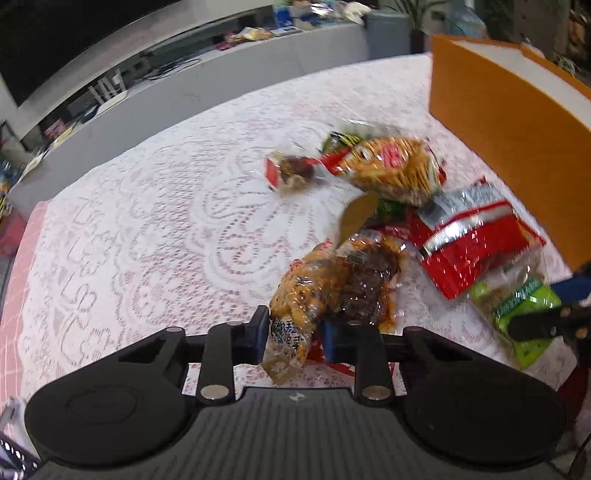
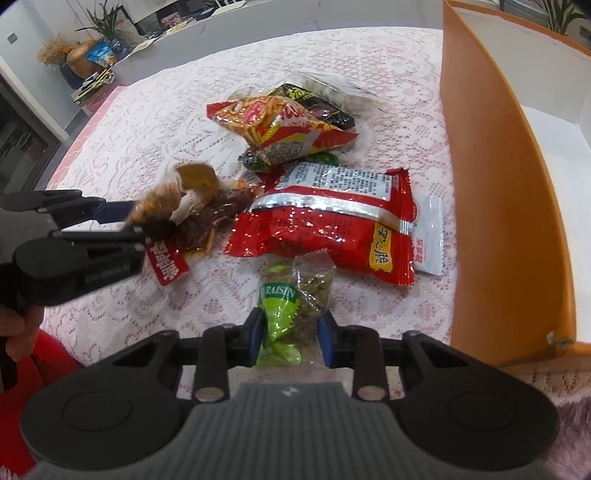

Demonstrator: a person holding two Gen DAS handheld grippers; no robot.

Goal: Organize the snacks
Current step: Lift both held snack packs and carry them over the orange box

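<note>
My left gripper [image 1: 293, 338] is shut on a clear brown snack packet [image 1: 310, 295]; it also shows in the right wrist view [image 2: 188, 210], lifted a little above the lace cloth. My right gripper [image 2: 290, 341] is shut on a green raisin packet [image 2: 295, 295], which shows at the right in the left wrist view [image 1: 524, 306]. A big red packet [image 2: 325, 225], a yellow-red noodle snack bag [image 2: 280, 125] and dark packets [image 2: 325, 99] lie in a pile on the table. An orange box [image 2: 495, 206] with a white inside stands at the right.
The table wears a white lace cloth over pink [image 1: 155, 229]. A small red-brown packet [image 1: 291, 171] lies apart, left of the pile. A grey counter with clutter [image 1: 207, 70] runs behind the table. Potted plants [image 2: 99, 22] stand at the back.
</note>
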